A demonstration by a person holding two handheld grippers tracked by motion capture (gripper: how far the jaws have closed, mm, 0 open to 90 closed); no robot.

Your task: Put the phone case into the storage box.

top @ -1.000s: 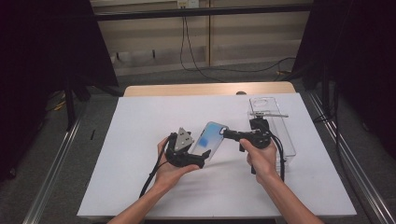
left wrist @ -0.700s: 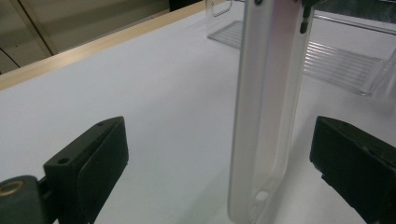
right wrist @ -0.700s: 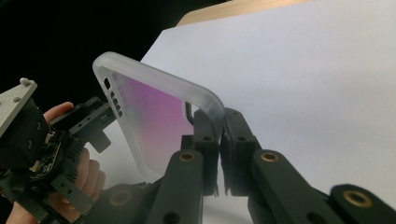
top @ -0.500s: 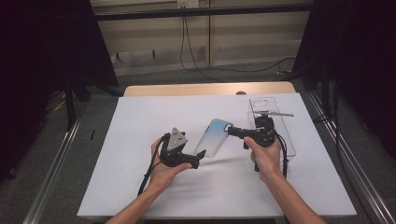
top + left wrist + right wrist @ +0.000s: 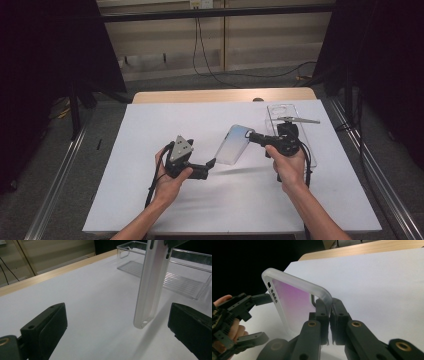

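One clear tray [image 5: 272,114] beside the right hand-held gripper [image 5: 251,136]; contents unclear.

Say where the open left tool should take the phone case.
Take the phone case at its free lower end, one jaw on each broad face. It hangs on edge between the left tool's open jaws; the right tool pinches the top rim.

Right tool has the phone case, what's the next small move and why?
Probably bring the open left tool forward around the phone case's free lower end. The right tool pinches the case by one edge above the table, and the left jaws stand wide just short of it.
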